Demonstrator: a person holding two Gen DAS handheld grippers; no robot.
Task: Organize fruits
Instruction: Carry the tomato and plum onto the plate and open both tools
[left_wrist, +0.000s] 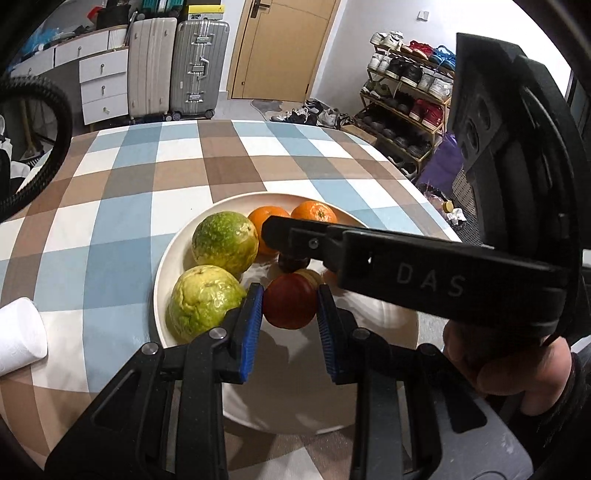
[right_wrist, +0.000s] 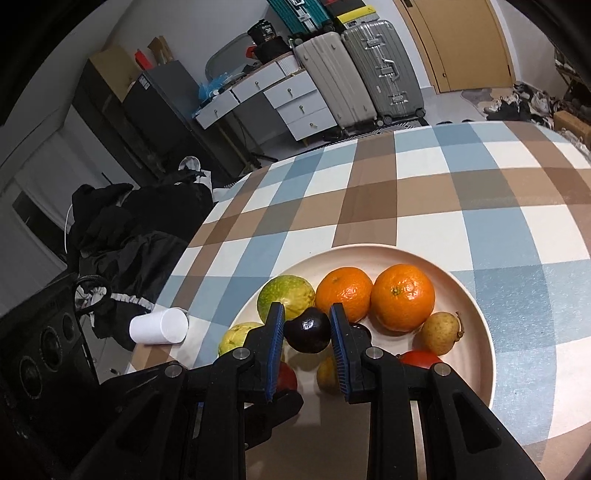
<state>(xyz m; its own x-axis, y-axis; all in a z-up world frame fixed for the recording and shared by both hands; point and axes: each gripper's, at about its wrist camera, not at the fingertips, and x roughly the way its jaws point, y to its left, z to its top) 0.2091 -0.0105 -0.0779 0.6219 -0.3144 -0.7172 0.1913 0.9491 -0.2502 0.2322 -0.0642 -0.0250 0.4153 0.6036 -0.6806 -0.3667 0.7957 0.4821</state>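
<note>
Where fruits crowd: plate (right_wrist: 476, 306), perhaps plum (right_wrist: 308, 330)

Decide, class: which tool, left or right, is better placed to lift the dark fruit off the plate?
Right. The right tool already brackets the dark fruit between its blue pads, while the left tool sits around the red fruit nearer the plate edge.

Wooden door (left_wrist: 280, 48), two suitcases (left_wrist: 177, 66), shoe rack (left_wrist: 406, 92), white drawers (left_wrist: 103, 85).
</note>
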